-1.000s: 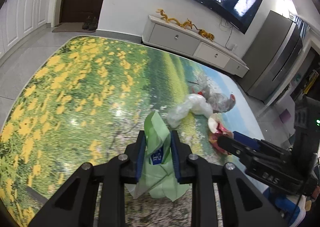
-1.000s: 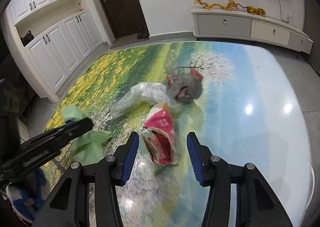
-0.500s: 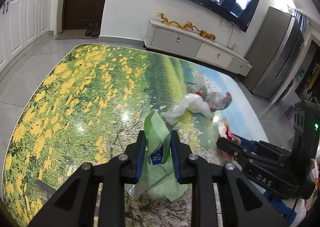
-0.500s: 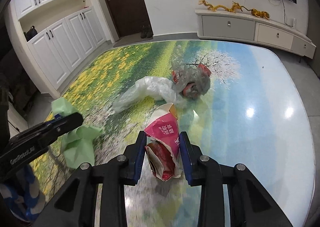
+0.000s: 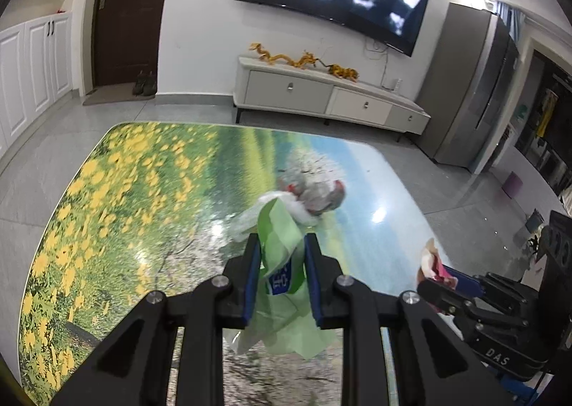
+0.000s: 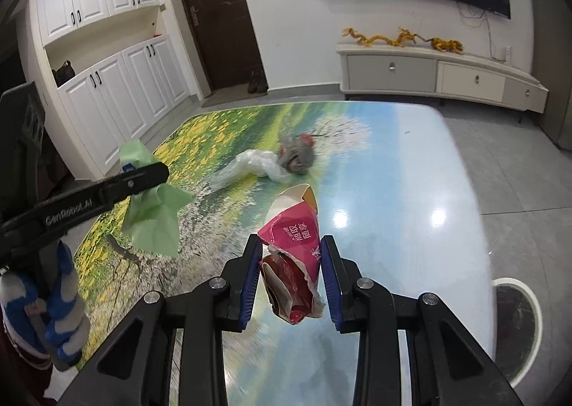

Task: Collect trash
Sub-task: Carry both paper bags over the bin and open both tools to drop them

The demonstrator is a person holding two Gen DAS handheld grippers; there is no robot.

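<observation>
The left gripper [image 5: 279,275] is clamped on a crumpled green plastic wrapper [image 5: 282,256], at lower centre. The right gripper [image 6: 290,275] is closed around a torn pink paper packet [image 6: 295,248]. Both items are judged lifted; a bin must be reached next. The round white-rimmed container [image 6: 516,286], lower right, shows no discernible contents. A clear plastic bag [image 6: 250,168] and grey wad [image 6: 296,154] lie mid-table.

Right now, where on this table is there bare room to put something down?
The blue half of the table, right of the clear bag and grey bag, is bare out to the rim. The yellow-flower end is bare too. The middle is crowded by those two bags.
</observation>
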